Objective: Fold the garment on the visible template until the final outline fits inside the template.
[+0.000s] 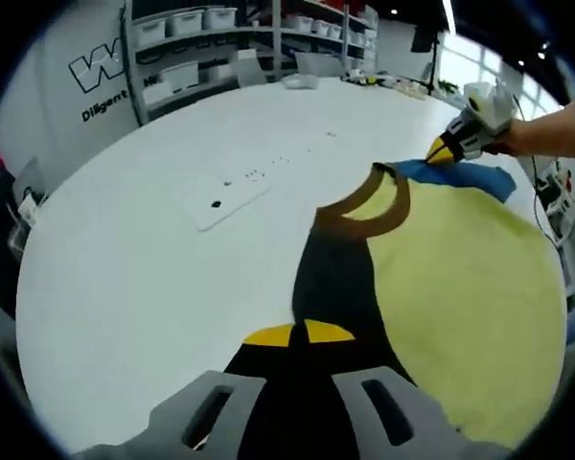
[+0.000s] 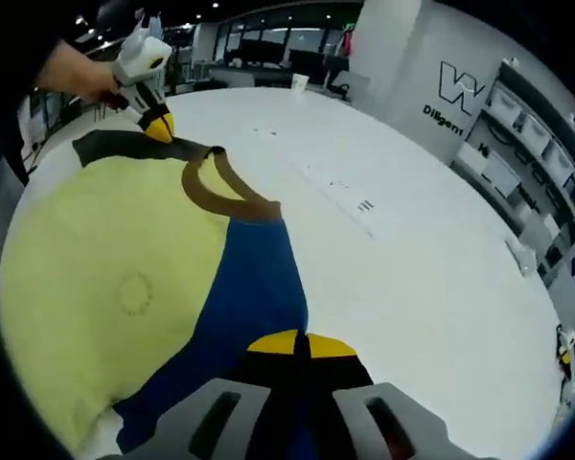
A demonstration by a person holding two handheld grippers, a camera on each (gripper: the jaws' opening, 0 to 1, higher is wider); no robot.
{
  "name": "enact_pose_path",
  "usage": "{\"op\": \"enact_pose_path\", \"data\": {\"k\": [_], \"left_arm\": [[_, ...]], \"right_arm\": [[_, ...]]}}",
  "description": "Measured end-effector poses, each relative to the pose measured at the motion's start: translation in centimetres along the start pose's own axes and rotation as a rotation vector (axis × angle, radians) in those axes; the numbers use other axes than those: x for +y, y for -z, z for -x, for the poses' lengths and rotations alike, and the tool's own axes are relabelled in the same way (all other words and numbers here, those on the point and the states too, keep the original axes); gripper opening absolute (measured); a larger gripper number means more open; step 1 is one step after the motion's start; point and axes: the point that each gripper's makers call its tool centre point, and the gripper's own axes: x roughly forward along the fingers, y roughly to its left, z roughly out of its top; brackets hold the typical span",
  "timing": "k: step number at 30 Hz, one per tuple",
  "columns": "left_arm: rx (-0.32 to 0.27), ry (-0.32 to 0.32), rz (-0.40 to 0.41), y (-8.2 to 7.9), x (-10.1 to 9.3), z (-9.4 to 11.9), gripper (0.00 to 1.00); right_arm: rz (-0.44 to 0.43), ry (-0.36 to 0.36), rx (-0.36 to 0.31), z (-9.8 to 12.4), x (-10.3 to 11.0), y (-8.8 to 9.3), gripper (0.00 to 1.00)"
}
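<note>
In the left gripper view, the left tool (image 1: 299,333) sits nearest, its yellow-tipped jaws pressed together on the black sleeve (image 1: 331,278) of the shirt (image 1: 460,287). Grey plastic jaw bodies with slotted holes rise from the bottom edge. The sleeve runs away from the tips as a dark, matte strip of cloth, smooth and flat. Beside it spreads the pale yellow body of the shirt, soft and slightly rippled, lying on the white table (image 1: 153,259). Farther on, a brown ribbed collar (image 1: 369,206) curves in an open loop. Beyond the collar lies the blue sleeve (image 1: 470,174), and the right tool (image 1: 439,153), held by a hand (image 1: 537,134), pinches its end with jaws closed.

In the right gripper view, the right tool (image 2: 297,345) has its yellow tips shut on the blue sleeve (image 2: 254,287), a smooth deep-blue panel widening away from the jaws. The yellow body (image 2: 105,259) lies to one side, with a faint round mark on the cloth. Past it the brown collar (image 2: 220,192) arcs, then the black sleeve (image 2: 115,144), gripped by the left tool (image 2: 160,126).

A flat white rectangular template (image 1: 232,187) with small dark marks lies on the table, apart from the shirt. Far off stand metal shelves (image 1: 211,43) with pale bins.
</note>
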Motion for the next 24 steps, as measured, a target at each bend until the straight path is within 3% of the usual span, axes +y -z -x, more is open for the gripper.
{"op": "enact_pose_path", "data": {"k": [5, 11, 14, 20, 22, 24], "left_arm": [[-0.007, -0.021, 0.011, 0.1, 1.0, 1.0, 0.15], [-0.04, -0.037, 0.042, 1.8, 1.5, 5.0, 0.23], [-0.037, -0.051, 0.056, 4.1, 1.4, 7.6, 0.27], [-0.009, -0.113, 0.138, 10.8, 1.8, 13.1, 0.3], [0.006, -0.133, 0.159, 12.8, 1.8, 14.7, 0.3], [0.012, -0.141, 0.176, 14.1, 1.6, 15.7, 0.3]], "right_arm": [[-0.068, 0.001, -0.022, 0.8, -0.8, 0.3, 0.07], [-0.14, -0.005, -0.037, 3.7, -0.6, 2.3, 0.14], [-0.159, -0.001, -0.031, 5.6, 0.1, 4.2, 0.15], [-0.299, 0.037, -0.063, 10.2, 1.1, 8.5, 0.2], [-0.301, 0.057, -0.042, 11.5, 1.4, 10.0, 0.23], [-0.33, 0.057, -0.044, 12.5, 2.1, 11.0, 0.24]]}}
